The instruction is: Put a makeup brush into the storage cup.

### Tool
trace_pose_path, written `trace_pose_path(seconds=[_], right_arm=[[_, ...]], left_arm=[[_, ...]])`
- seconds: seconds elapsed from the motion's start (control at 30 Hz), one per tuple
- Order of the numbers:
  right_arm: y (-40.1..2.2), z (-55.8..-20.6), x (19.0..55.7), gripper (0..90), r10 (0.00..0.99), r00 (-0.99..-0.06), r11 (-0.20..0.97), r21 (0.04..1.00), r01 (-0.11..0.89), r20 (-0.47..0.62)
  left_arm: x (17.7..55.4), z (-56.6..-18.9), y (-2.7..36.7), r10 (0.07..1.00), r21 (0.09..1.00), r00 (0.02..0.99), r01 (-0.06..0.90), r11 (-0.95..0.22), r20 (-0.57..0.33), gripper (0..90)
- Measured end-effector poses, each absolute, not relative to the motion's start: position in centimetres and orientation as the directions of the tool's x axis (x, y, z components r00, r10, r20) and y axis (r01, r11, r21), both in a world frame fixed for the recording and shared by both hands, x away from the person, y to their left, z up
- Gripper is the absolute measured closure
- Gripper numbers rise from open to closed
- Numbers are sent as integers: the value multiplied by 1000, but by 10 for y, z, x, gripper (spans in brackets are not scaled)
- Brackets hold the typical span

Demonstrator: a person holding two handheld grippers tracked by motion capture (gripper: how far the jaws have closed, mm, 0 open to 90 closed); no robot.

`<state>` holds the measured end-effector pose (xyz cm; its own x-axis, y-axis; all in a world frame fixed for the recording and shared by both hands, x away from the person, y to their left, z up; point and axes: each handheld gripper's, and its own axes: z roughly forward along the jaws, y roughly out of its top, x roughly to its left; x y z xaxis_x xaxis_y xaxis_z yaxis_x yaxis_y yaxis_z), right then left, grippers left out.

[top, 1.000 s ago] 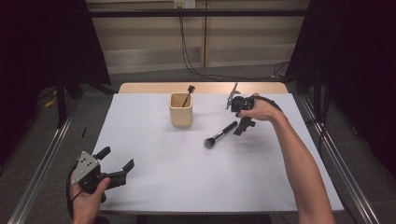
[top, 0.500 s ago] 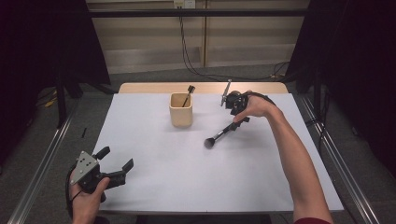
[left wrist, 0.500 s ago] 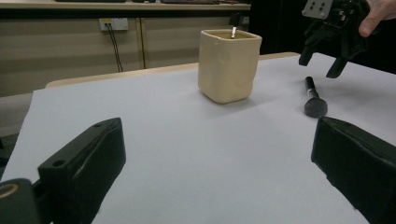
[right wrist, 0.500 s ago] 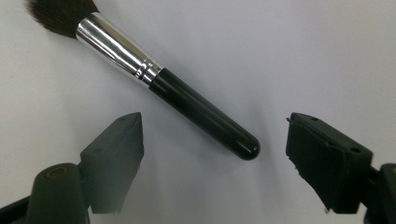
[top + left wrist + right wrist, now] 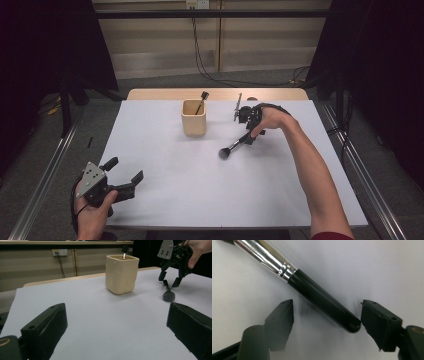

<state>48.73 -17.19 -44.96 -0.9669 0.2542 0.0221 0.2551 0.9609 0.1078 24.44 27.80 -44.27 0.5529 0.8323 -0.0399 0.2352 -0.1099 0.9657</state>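
Brush pickup about to close

Right hand-held gripper (image 5: 248, 138) sits low over the bench (image 5: 165, 200), its jaws set on either side of the black handle end of a makeup brush (image 5: 234, 146). Seen along the right gripper view, the jaws have just been closing, with the handle (image 5: 322, 303) lying between them at a slant; one pad stands just at the handle's rounded tip, the other is apart from it, so the brush is framed but not yet pinched. The brush lies flat on the white bench cover, its dark bristle head toward the person and its silver collar (image 5: 264, 257) farther up the shaft.

Left hand-held gripper (image 5: 121, 176) rests near the front left corner of the bench with its jaws spread wide and nothing between them, well apart from the work.

Behind the brush and to its left stands a cream cup (image 5: 194, 118) with a thin dark-tipped tool (image 5: 201, 100) leaning in it.

By my reading, the step in hand is the grasp itself. The next move calls for closing squarely on the handle; since the grip falls near the very end, the brush may swivel or slip out when lifted, so shifting slightly up the shaft would help.
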Motion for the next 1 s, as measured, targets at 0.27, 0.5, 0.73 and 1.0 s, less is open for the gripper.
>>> trace_pose_path(seconds=[0.27, 0.5, 0.73, 1.0], right_arm=[[-170, -456, 488, 368, 241, -970, 966, 85, 242, 27], [-171, -453, 487, 522, 237, -971, 969, 65, 238, 32], [-173, -452, 485, 682, 207, -978, 976, 68, 209, 35], [-174, -451, 483, 757, 204, -978, 976, 75, 206, 39]], left_arm=[[244, -443, 278, 834, 966, 551, 236, -109, -41, 32], [243, -443, 278, 833, 965, 553, 236, -117, -34, 33], [243, -443, 278, 833, 964, 553, 237, -123, -29, 32], [243, -443, 278, 834, 963, 550, 238, -124, -28, 32]])
